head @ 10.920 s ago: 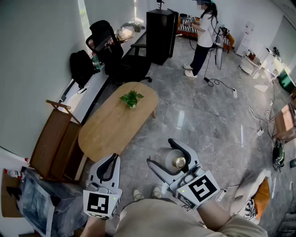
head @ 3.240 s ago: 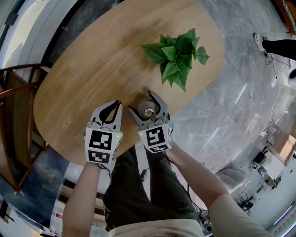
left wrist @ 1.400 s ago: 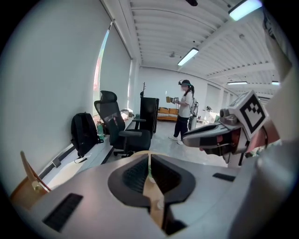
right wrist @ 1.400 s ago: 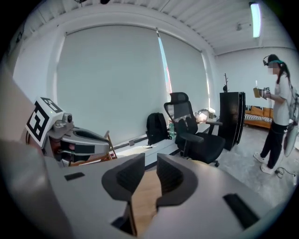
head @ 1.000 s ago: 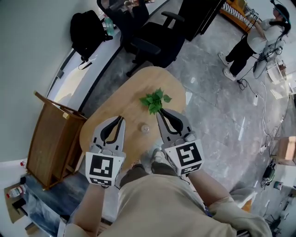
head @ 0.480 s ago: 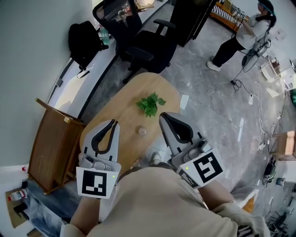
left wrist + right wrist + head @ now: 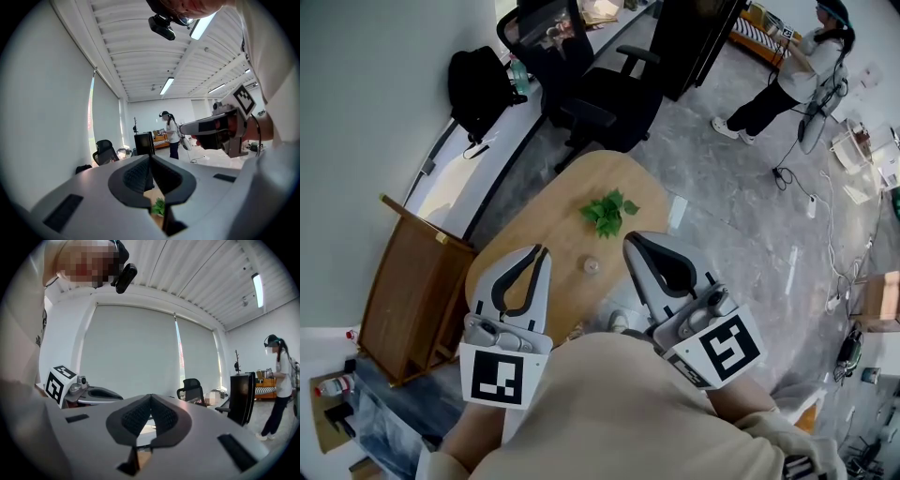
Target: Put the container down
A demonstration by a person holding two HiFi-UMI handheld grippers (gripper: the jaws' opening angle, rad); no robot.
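Wooden table [image 7: 534, 234] bears the container [image 7: 592, 266] (near a plant [image 7: 607, 211]); left gripper [image 7: 541, 250] and right gripper [image 7: 630, 240] hover clenched, empty.

The container [image 7: 592, 266] stands on the table [image 7: 551, 212], near the plant [image 7: 606, 212], seemingly apart from it.

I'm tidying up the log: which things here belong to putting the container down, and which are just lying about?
Job: container, wooden table, right gripper.
Lying about: plant, office chair, black backpack.
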